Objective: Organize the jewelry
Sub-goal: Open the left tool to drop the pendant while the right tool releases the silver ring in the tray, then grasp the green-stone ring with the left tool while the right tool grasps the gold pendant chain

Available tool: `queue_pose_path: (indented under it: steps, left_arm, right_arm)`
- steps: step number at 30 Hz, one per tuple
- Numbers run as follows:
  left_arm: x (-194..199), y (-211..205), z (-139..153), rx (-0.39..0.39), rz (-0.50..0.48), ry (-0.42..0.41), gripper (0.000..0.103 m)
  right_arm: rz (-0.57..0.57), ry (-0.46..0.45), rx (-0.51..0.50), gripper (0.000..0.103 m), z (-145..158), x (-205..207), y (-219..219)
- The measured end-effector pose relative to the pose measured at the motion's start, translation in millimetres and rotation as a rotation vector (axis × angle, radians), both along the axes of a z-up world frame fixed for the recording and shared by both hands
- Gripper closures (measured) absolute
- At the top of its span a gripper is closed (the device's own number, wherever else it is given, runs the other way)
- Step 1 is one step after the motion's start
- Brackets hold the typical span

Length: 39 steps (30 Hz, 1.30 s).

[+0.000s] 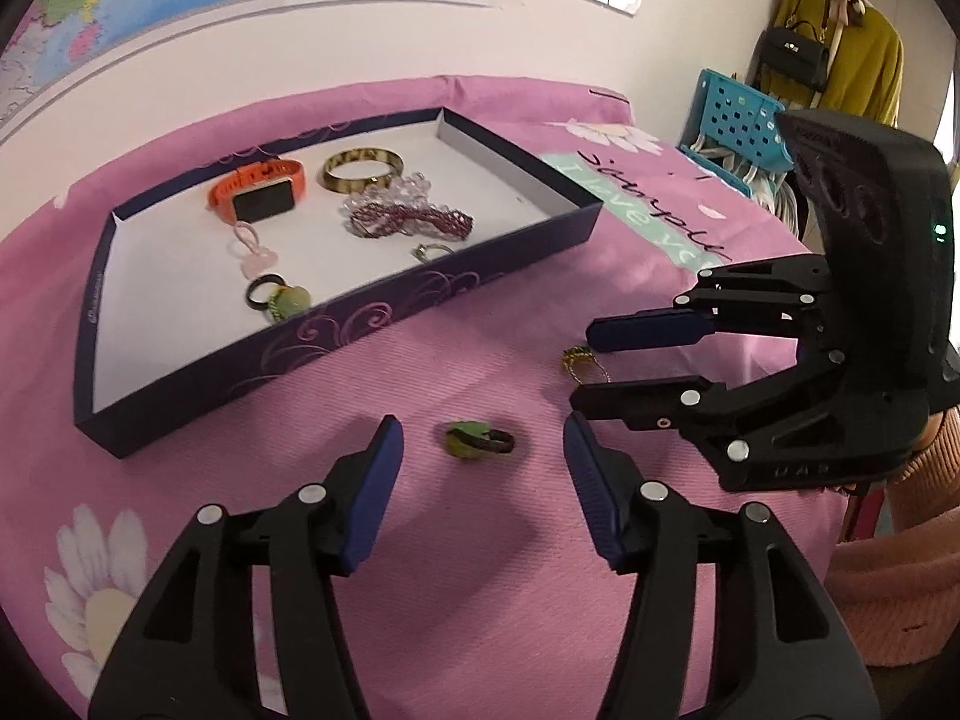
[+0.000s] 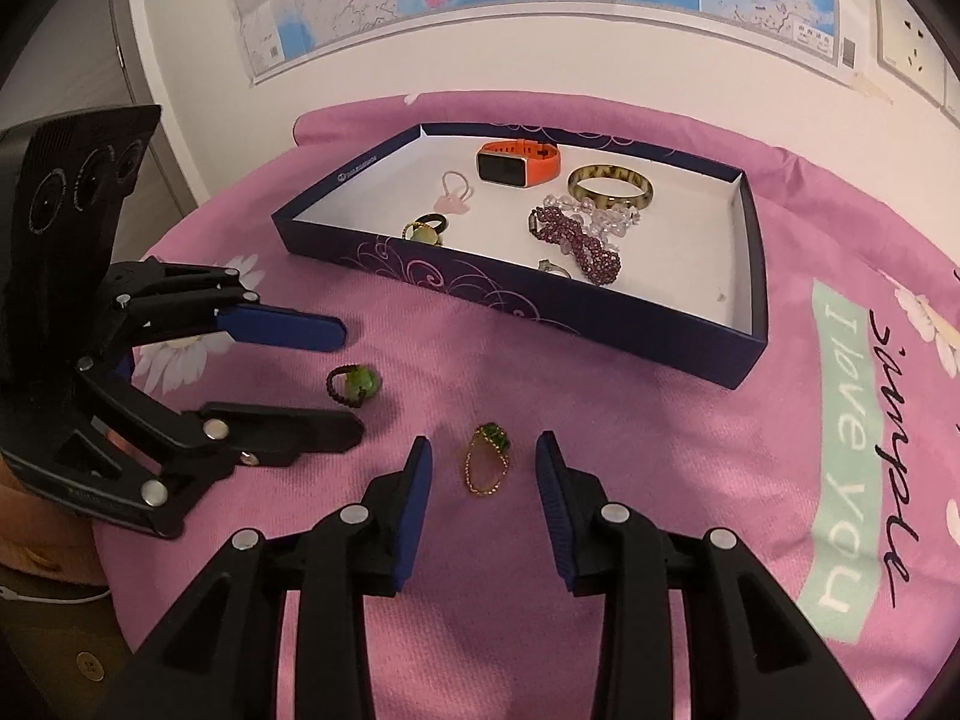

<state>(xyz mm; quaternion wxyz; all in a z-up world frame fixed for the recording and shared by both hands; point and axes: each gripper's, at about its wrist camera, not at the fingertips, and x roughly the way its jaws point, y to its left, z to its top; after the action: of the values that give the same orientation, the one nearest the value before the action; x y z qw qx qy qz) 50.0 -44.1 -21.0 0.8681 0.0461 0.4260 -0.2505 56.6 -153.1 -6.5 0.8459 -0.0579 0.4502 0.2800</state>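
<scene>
A dark ring with a green stone lies on the pink cloth, between and just beyond the blue pads of my left gripper, which is open and not touching it. A gold chain ring with a green stone lies on the cloth between the pads of my right gripper, open too, with clear gaps on both sides. The purple box behind holds an orange watch, a bangle, bead bracelets and rings.
The round table wears a pink flowered cloth with lettering at the right. A wall with maps stands behind the box. A blue basket and hanging clothes are at the far right. A sleeve shows at the table's right edge.
</scene>
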Motion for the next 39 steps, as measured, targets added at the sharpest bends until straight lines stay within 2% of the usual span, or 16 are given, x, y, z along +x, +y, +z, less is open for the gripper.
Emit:
queue_pose_path:
  steps: [2,4,5,8,11,15,21,30,39]
  left_arm:
    - [2,-2,-4,0.013,0.013,0.015,0.058]
    - [2,-1,-4,0.016,0.023,0.014,0.060]
    - [3,1,-5,0.020,0.031,0.015,0.066]
    - [5,6,-5,0.017,0.052,0.020,0.074]
    - [5,9,-5,0.018,0.067,0.018,0.080]
    - [4,10,-4,0.007,0.070,0.018,0.080]
    - [1,14,-3,-0.013,0.078,0.021,0.080]
    - [-3,22,3,-0.034,0.101,0.006,0.080]
    - [-6,28,12,-0.049,0.121,-0.018,0.080]
  right_arm:
    - [-0.002,-0.006,-0.010,0.069,0,0,2]
    - [0.002,-0.012,-0.019,0.068,-1,-1,3]
    - [0.002,-0.018,-0.027,0.068,-1,-1,4]
    - [0.001,-0.029,-0.047,0.069,-1,-2,7]
    - [-0.004,-0.033,-0.051,0.076,-2,-3,7]
    - [-0.009,-0.032,-0.048,0.091,-2,-3,5]
    - [-0.006,-0.035,-0.048,0.098,-2,-4,6]
    - [-0.014,-0.027,0.008,0.099,5,-3,3]
    - [-0.014,-0.062,0.049,0.099,18,-1,4]
